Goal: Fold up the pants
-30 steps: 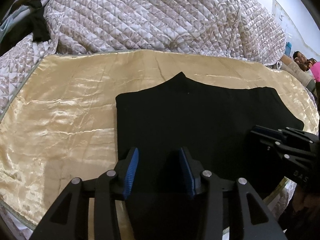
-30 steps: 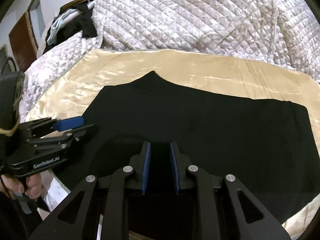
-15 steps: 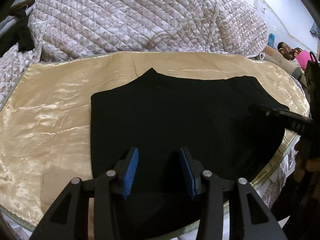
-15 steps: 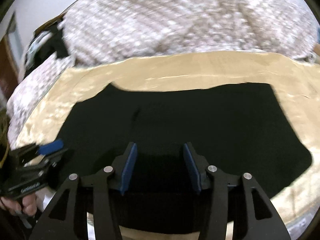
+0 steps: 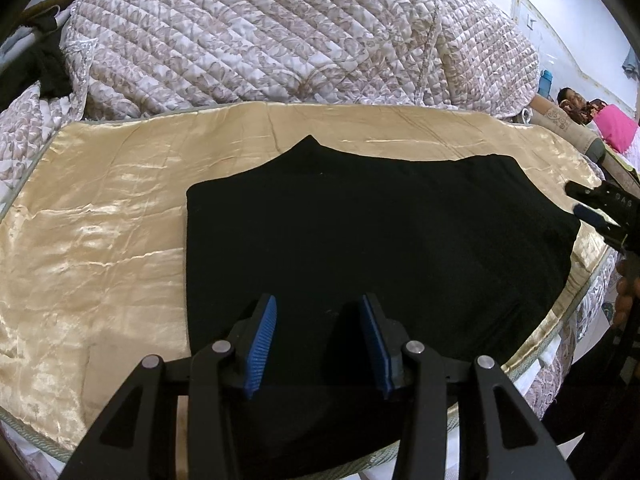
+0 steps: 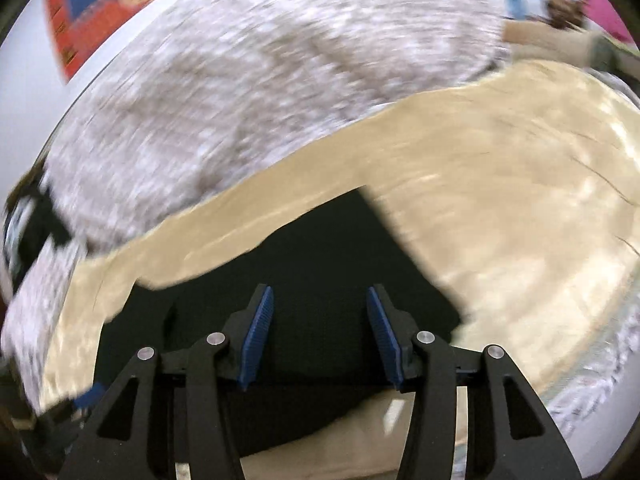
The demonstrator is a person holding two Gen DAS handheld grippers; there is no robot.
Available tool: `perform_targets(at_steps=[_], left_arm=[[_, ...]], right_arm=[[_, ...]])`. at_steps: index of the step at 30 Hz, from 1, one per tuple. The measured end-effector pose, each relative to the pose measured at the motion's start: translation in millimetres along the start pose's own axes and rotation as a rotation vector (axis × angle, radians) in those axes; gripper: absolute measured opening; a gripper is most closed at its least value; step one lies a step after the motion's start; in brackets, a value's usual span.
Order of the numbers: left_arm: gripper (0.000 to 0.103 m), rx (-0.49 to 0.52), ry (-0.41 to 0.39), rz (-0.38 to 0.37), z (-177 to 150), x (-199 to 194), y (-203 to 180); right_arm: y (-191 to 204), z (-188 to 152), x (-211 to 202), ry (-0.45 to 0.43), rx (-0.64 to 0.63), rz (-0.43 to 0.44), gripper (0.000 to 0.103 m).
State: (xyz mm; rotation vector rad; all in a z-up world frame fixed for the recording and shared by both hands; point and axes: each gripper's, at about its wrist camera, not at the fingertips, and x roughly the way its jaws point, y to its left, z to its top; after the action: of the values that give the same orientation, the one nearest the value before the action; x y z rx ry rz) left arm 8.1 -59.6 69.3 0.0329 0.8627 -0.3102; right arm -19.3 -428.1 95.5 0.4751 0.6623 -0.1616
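Black pants (image 5: 360, 232) lie folded flat on a gold satin cloth (image 5: 100, 220), with a pointed corner toward the far side. My left gripper (image 5: 318, 300) hovers over their near edge, open, with nothing between its blue pads. In the left wrist view my right gripper (image 5: 592, 208) hangs beyond the pants' right end, held by a hand (image 5: 624, 292). The right wrist view is blurred and tilted. There my right gripper (image 6: 320, 290) is above the pants' right end (image 6: 340, 248), its jaws opening and empty. My left gripper (image 6: 86, 396) shows faintly at the lower left.
A quilted beige cover (image 5: 260, 40) is heaped behind the satin cloth (image 6: 500, 200). Dark clothing (image 5: 44, 68) lies at the far left. A person (image 5: 572, 98) is at the back right. The bed's edge runs close under both grippers.
My right gripper let its jaws go apart, then swung right along the pants while rolling. Its view went blurred. The left gripper stayed over the near edge.
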Motion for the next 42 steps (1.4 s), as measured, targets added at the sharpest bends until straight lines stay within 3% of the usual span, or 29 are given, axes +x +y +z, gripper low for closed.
perform_targets(at_steps=[4, 9, 18, 22, 27, 28, 30, 31, 34, 42], left_arm=[[0.046, -0.004, 0.0, 0.001, 0, 0, 2], [0.046, -0.003, 0.0, 0.0, 0, 0, 3], [0.047, -0.008, 0.0, 0.0, 0, 0, 4], [0.047, -0.008, -0.001, 0.001, 0, 0, 4], [0.048, -0.01, 0.001, -0.002, 0, 0, 6], [0.048, -0.011, 0.001, -0.002, 0, 0, 6], [0.048, -0.014, 0.001, -0.001, 2, 1, 8], [0.047, -0.016, 0.002, -0.001, 3, 1, 8], [0.048, -0.02, 0.002, -0.003, 4, 1, 9], [0.048, -0.056, 0.002, 0.037, 6, -2, 19]], right_arm=[[-32, 4, -4, 0.001, 0.148, -0.016, 0.053], [-45, -4, 7, 0.099, 0.248, 0.027, 0.054], [-47, -25, 5, 0.146, 0.307, 0.057, 0.055], [-42, -23, 15, 0.168, 0.303, 0.112, 0.056], [-37, -9, 25, 0.12, 0.286, 0.137, 0.056], [-35, -5, 24, 0.102, 0.279, 0.15, 0.055], [-28, -2, 24, 0.087, 0.251, 0.153, 0.039], [-24, 0, 29, 0.096, 0.229, 0.15, 0.036], [-25, 1, 48, 0.162, 0.219, 0.118, 0.035], [-8, 10, 38, 0.125, 0.164, 0.145, 0.022]])
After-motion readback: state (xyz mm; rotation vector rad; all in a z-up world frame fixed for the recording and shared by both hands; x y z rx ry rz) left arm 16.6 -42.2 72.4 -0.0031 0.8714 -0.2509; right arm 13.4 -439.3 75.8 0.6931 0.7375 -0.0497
